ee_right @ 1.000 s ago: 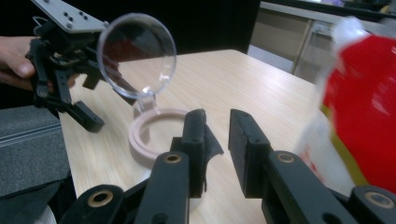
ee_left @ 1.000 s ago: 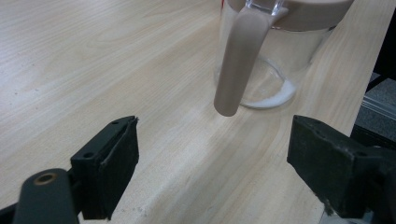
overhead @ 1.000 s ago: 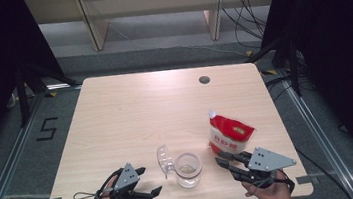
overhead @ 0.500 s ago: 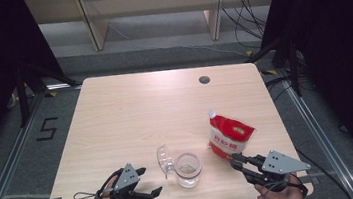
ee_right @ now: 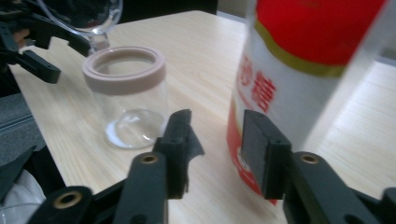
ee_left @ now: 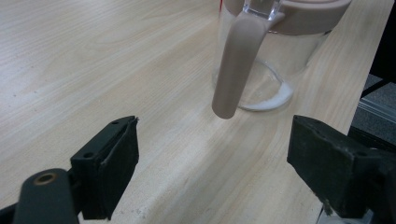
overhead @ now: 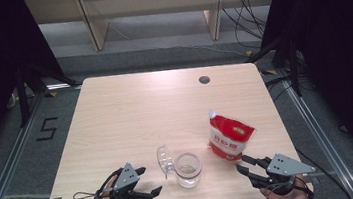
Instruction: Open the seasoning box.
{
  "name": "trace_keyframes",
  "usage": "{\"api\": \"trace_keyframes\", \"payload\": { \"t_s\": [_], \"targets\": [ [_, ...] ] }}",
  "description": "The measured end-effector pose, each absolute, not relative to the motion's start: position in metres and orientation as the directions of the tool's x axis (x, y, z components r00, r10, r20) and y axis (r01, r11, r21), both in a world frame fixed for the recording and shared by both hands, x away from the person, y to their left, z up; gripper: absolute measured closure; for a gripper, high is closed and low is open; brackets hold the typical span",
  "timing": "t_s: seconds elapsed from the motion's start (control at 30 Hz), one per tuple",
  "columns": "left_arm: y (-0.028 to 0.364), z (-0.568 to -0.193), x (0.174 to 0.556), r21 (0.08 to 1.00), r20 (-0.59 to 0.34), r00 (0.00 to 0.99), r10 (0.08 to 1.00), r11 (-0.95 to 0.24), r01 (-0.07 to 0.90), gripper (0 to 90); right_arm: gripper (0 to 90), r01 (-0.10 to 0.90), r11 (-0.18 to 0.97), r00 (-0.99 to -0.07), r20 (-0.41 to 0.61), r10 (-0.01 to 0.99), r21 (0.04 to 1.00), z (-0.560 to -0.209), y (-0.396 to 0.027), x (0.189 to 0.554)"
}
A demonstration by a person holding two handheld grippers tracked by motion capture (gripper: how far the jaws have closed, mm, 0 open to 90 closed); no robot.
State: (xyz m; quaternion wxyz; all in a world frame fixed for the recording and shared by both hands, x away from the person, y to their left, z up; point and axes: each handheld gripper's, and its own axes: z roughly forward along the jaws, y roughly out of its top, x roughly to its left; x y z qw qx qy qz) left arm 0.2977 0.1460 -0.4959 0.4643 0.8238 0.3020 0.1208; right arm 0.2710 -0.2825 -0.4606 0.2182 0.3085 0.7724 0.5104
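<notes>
Now the right gripper [overhead: 244,163], jaws just opening and holding nothing, sits beside the red-and-white pouch [overhead: 230,137] near the desk's [overhead: 131,114] front edge; its printing looks blurred. Left gripper [overhead: 149,179] gapes empty.

Pale wood table [overhead: 131,114], grey floor [overhead: 14,148], dark surrounds

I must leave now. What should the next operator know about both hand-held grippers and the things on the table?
Left hand-held gripper: open, empty, near the table's front edge, pointing at the clear glass jar with the beige rim.
Right hand-held gripper: jaws just opened partway, nothing between them, aimed at the base of the red and white pouch.
The jar's clear hinged lid is open; a little white powder lies at the bottom.
The pouch stands upright to the right of the jar.
Left: probably grasp the pouch; I cannot tell what more is needed.
</notes>
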Motion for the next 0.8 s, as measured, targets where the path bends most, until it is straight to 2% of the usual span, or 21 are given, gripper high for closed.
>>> {"api": "trace_keyframes", "payload": {
  "t_s": [0.13,0.17,0.3,0.33,0.47,0.5,0.6,0.73,0.8],
  "targets": [
    [0.145,-0.496,0.297,0.842,-0.100,0.782,0.616,-0.366,0.396,16.2,53.6,0.261,0.296,-0.709,-0.025,0.705,0.919,-0.465,-0.289,0.275],
    [0.145,-0.495,0.297,0.841,-0.094,0.782,0.616,-0.372,0.393,16.2,51.3,0.290,0.278,-0.699,0.004,0.715,0.916,-0.465,-0.288,0.274],
    [0.144,-0.495,0.297,0.841,-0.098,0.782,0.616,-0.369,0.396,16.2,41.6,0.324,0.258,-0.655,0.019,0.755,0.910,-0.469,-0.292,0.276],
    [0.144,-0.495,0.297,0.840,-0.096,0.782,0.615,-0.371,0.395,16.2,36.9,0.322,0.276,-0.662,0.007,0.750,0.906,-0.469,-0.295,0.278],
    [0.143,-0.495,0.298,0.845,-0.102,0.782,0.614,-0.362,0.395,16.2,29.3,0.367,0.241,-0.622,0.044,0.782,0.899,-0.473,-0.294,0.280],
    [0.142,-0.494,0.298,0.844,-0.109,0.782,0.614,-0.359,0.399,16.2,27.8,0.342,0.262,-0.630,0.013,0.777,0.902,-0.474,-0.296,0.283],
    [0.140,-0.496,0.299,0.851,-0.115,0.782,0.613,-0.346,0.396,16.2,25.3,0.346,0.245,-0.625,0.027,0.780,0.906,-0.477,-0.298,0.285],
    [0.140,-0.495,0.298,0.836,-0.104,0.787,0.608,-0.376,0.401,16.2,21.5,0.326,0.265,-0.619,-0.006,0.786,0.907,-0.477,-0.298,0.287],
    [0.141,-0.495,0.298,0.842,-0.097,0.786,0.610,-0.372,0.392,16.2,21.2,0.340,0.251,-0.624,0.018,0.781,0.906,-0.478,-0.297,0.288]
  ]
}}
